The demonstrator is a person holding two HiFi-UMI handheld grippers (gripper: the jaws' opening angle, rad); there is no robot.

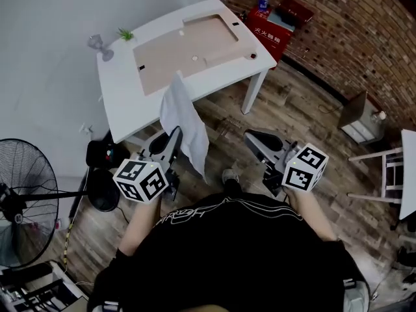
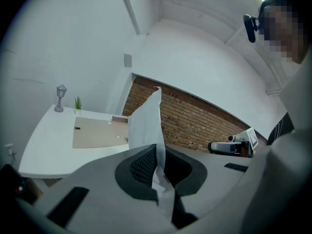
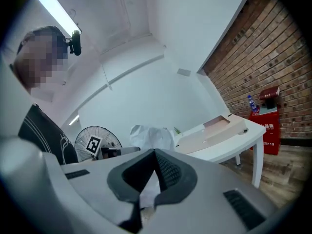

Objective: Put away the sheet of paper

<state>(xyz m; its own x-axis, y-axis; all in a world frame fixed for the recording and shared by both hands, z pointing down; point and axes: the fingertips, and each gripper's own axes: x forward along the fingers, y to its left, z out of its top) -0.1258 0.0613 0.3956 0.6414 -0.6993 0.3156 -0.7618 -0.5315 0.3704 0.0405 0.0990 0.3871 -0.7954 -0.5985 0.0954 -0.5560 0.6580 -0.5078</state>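
A crumpled white sheet of paper [image 1: 184,117] hangs up from my left gripper [image 1: 175,135], which is shut on its lower edge. In the left gripper view the paper [image 2: 146,123] rises from between the closed jaws of the left gripper [image 2: 159,149] and covers part of the white table [image 2: 46,140]. My right gripper [image 1: 252,137] is held level with it to the right, over the wooden floor, jaws together and nothing in them. In the right gripper view, the right gripper [image 3: 154,153] is shut, with the paper [image 3: 152,136] off behind it.
The white table [image 1: 127,106] stands just ahead and bears a flat tan cardboard tray [image 1: 188,47], a small lamp figurine [image 1: 99,45] and a tiny plant [image 1: 125,34]. A fan [image 1: 23,200] is at my left. A red box [image 1: 270,26] leans on the brick wall; a white chair [image 1: 385,169] stands at the right.
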